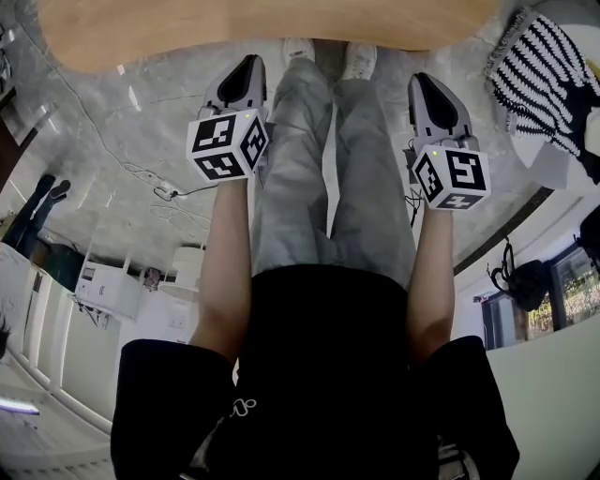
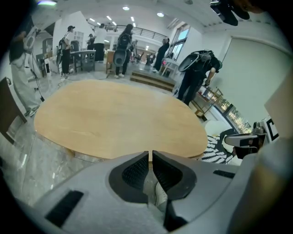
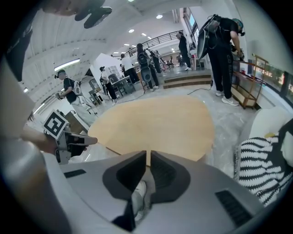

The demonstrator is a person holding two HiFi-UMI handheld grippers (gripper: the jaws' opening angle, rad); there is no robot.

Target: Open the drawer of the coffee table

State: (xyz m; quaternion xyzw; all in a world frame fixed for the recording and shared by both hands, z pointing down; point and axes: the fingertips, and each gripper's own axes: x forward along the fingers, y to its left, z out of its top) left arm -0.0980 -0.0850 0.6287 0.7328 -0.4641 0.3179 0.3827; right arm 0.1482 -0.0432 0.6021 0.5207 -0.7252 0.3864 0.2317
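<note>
I hold the left claw [image 2: 149, 155] and right claw [image 3: 148, 155] low at either side of the person's legs [image 1: 328, 169], jaws together on nothing, apparently parked before any approach. The coffee table's surface [image 1: 262, 28] spans the head view's upper edge; no drawer shows.

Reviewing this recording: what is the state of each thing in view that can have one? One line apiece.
left gripper: jaws together, nothing between them, held in the air.
right gripper: jaws together, nothing between them, held in the air.
coffee table: standing in front of the person, neither gripper on it.
drawer: not visible in any view, so open or shut cannot be told.
striped textile: lying to the right of the table, untouched.
</note>
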